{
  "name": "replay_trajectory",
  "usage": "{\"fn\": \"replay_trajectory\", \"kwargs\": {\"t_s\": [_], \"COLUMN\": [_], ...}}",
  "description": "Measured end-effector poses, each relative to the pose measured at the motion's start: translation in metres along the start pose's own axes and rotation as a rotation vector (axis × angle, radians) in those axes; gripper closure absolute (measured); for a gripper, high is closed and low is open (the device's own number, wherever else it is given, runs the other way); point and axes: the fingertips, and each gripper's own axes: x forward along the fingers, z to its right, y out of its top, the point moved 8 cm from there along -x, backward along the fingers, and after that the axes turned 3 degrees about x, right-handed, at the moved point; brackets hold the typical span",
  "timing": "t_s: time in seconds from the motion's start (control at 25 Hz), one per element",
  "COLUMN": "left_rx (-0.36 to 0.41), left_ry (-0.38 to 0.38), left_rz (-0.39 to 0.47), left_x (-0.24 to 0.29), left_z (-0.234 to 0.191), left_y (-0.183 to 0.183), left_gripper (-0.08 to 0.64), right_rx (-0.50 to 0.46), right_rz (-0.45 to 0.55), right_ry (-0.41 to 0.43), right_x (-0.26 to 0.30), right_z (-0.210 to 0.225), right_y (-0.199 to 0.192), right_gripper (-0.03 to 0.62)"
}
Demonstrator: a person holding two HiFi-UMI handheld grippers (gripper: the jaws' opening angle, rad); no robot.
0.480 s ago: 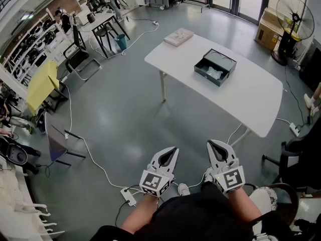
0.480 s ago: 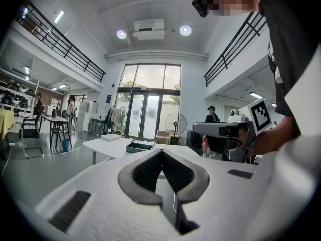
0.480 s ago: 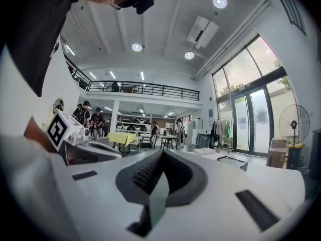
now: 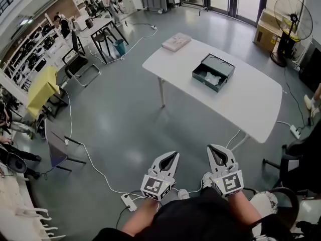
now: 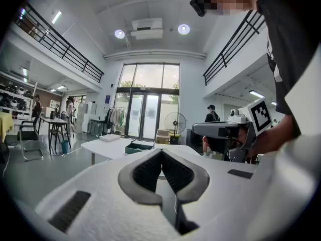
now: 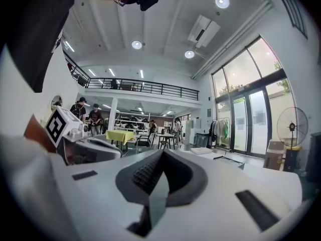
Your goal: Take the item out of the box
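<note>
Approaching the tabletop (image 4: pixel 251 102) comes first; the white item (image 4: pixel 212 78) lies in the open box (image 4: pixel 202 78), well ahead. The left gripper (image 4: pixel 171 156) and right gripper (image 4: pixel 216 152), jaws pressed together and empty, should spread before reaching in.

White worktop (image 4: pixel 246 109) standing on grey floor (image 4: pixel 125 114). Near its middle, an open dark box (image 4: pixel 203 81). At the far left corner, a flat pale pack (image 4: pixel 176 41), well apart from the box.
</note>
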Motion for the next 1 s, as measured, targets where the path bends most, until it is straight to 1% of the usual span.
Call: {"fn": "replay_trajectory", "kwargs": {"t_s": [0.08,0.2,0.52,0.84,1.0], "left_rx": [0.000,0.004,0.023,0.028,0.034], "left_ry": [0.007,0.019,0.056,0.098,0.120], "left_rz": [-0.008,-0.017,-0.025,-0.035,-0.055], "left_x": [0.007,0.020,0.071,0.119,0.138], "left_z": [-0.001,-0.005,-0.007,0.008,0.013], "left_y": [0.000,0.002,0.012,0.018,0.020], "left_gripper": [0.549,0.549,0.549,0.549,0.549], "right_rx": [0.020,0.040,0.038,0.051,0.071], "right_rz": [0.012,0.039,0.044,0.044,0.040], "right_ry": [-0.003,0.015,0.053,0.083,0.078], "right_x": [0.003,0.010,0.026,0.033,0.034], "right_z": [0.011,0.027,0.082,0.138,0.163], "right_y": [0.000,-0.001,-0.001,-0.008,-0.014], "right_gripper": [0.588,0.586,0.586,0.586,0.586]}}
